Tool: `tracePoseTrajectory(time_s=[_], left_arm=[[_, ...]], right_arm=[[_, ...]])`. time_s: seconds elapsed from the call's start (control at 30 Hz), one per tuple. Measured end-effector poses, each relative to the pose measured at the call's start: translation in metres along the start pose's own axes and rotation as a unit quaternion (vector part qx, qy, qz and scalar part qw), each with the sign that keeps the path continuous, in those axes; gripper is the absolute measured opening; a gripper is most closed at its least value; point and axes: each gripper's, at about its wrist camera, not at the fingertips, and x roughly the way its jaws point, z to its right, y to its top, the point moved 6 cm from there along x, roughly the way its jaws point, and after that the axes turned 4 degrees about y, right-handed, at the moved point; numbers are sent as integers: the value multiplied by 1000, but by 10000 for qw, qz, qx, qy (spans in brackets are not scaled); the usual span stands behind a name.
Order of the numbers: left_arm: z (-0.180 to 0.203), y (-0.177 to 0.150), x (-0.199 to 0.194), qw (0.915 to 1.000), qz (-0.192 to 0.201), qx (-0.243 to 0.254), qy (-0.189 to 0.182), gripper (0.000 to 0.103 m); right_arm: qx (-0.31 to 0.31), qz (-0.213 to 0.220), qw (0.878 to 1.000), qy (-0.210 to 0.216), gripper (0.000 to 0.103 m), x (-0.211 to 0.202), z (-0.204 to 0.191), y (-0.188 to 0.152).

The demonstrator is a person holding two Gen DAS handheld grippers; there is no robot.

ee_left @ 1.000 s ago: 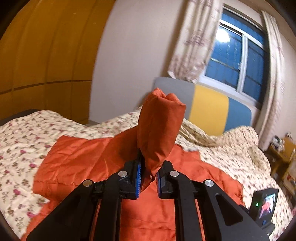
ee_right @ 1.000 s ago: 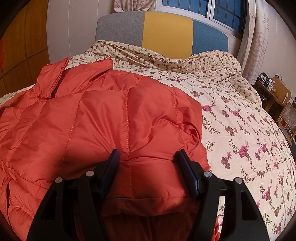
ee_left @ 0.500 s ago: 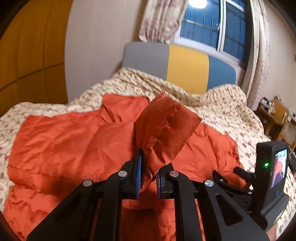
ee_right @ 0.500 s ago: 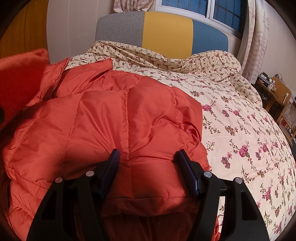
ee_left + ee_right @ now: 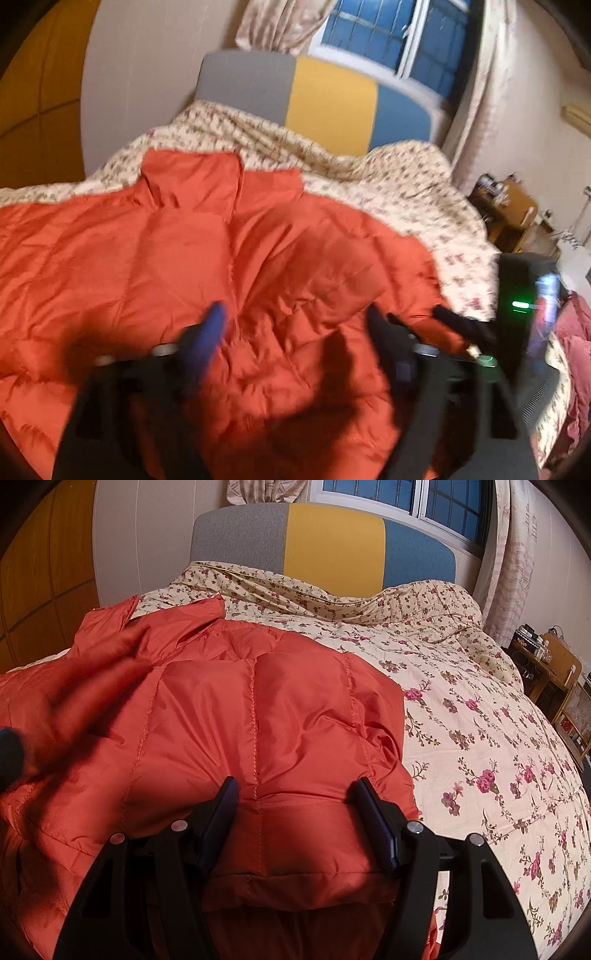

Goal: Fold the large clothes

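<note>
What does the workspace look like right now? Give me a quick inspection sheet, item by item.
Surface: bed under a floral quilt, rumpled near the headboard.
Job's things: orange puffer jacket lying on the quilt, collar toward the headboard, one part folded across the body.
Clutter: nothing seen on the bed besides the jacket.
Grippers: left gripper jaws opening, fabric lying below them, nothing pinched; right gripper jaws apart over the jacket's near edge, whether they press it cannot be told.
Cables: nothing seen.
Surroundings: window with curtains, wooden panelled wall, crowded wooden side table beside the bed.
</note>
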Motion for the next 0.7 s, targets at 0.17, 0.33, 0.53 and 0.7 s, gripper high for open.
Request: tracePoseTrajectory(time_s=[0.17, 0.33, 0.53, 0.7], left_arm=[[-22, 1, -43, 9996, 257, -106, -93, 84], [-99, 14, -72, 9939, 614, -548, 739, 84], [-203, 22, -73, 9689, 555, -1389, 1969, 78], [-220, 17, -38, 9679, 28, -1036, 2288, 71]], right_arm=[[27, 38, 10000, -14, 68, -1, 1, 1], [134, 481, 9987, 115, 69, -29, -3, 18], [10, 897, 9909, 1000, 69, -63, -62, 63], [-441, 511, 9856, 1548, 68, -35, -139, 77]])
